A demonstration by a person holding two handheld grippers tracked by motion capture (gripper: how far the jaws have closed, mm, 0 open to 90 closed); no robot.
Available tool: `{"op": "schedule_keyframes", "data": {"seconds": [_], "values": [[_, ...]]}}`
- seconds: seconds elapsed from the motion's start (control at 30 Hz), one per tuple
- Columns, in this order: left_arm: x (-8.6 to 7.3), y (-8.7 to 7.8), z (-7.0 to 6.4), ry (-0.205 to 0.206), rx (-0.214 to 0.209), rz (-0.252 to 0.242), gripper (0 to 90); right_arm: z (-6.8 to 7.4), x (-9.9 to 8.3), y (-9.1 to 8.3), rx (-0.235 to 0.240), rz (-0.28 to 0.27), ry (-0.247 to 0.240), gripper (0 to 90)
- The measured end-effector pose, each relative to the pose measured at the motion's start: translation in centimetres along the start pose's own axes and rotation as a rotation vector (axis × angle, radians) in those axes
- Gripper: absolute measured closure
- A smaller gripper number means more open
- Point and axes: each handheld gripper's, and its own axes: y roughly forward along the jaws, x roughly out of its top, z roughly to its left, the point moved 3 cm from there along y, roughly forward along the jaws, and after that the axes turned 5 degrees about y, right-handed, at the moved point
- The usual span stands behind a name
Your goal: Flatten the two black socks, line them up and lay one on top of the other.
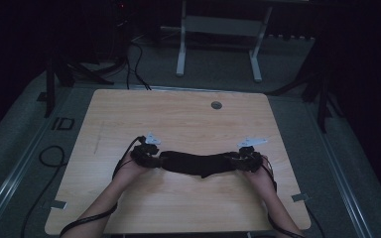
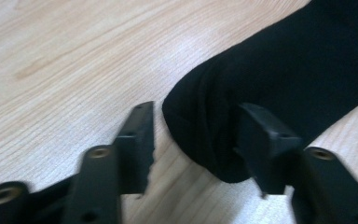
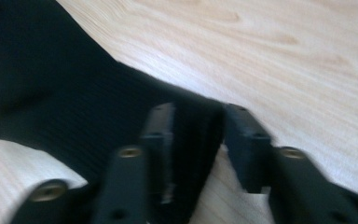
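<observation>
A long black cloth (image 1: 198,163) lies across the lower middle of the high view, on the light wood worktop (image 1: 178,124), running from left to right between the two hands. Its exact form cannot be told in the dim light; the weave looks ribbed in the gripper views.

The left gripper (image 1: 146,156) sits at the cloth's left end, held by the left hand (image 1: 129,171) that enters from the bottom edge. In the left gripper view the jaws of the left gripper (image 2: 196,140) are spread, with a folded end of the black cloth (image 2: 261,79) between them. The right-hand jaw touches the cloth; the left-hand jaw stands apart from it, with bare worktop (image 2: 74,56) showing in the gap.

The right gripper (image 1: 245,159) sits at the cloth's right end, held by the right hand (image 1: 260,176). In the right gripper view the jaws of the right gripper (image 3: 198,135) stand on either side of the cloth's edge (image 3: 74,102); the picture is blurred, so whether they pinch it or merely bracket it cannot be told.

A small round grommet (image 1: 216,105) is set in the worktop near its upper edge. A white frame (image 1: 218,39) stands on the floor in the upper middle of the high view.
</observation>
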Motion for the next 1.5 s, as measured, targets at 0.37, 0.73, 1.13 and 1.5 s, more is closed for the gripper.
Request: {"op": "schedule_keyframes", "data": {"seconds": [0.37, 0.73, 1.13, 1.5], "values": [[0.2, -1.4, -1.3, -0.015, -0.036, -0.127, 6.7, 0.7, 1.0, -1.2, 0.083, -0.044, -0.012, 19.6], [-2.1, -2.5, -1.0, -0.032, -0.034, -0.138, 1.8, 0.6, 0.5, -1.4, 0.045, -0.079, -0.052, 13.1], [-4.8, -4.4, -0.9, -0.043, -0.021, -0.153, 1.8, -0.5, -1.1, -2.7, 0.027, -0.079, -0.030, 12.2], [-6.5, -5.4, -0.6, -0.087, -0.017, -0.174, 1.9, -1.8, -3.2, -3.8, 0.013, -0.077, 0.006, 11.9]]}}
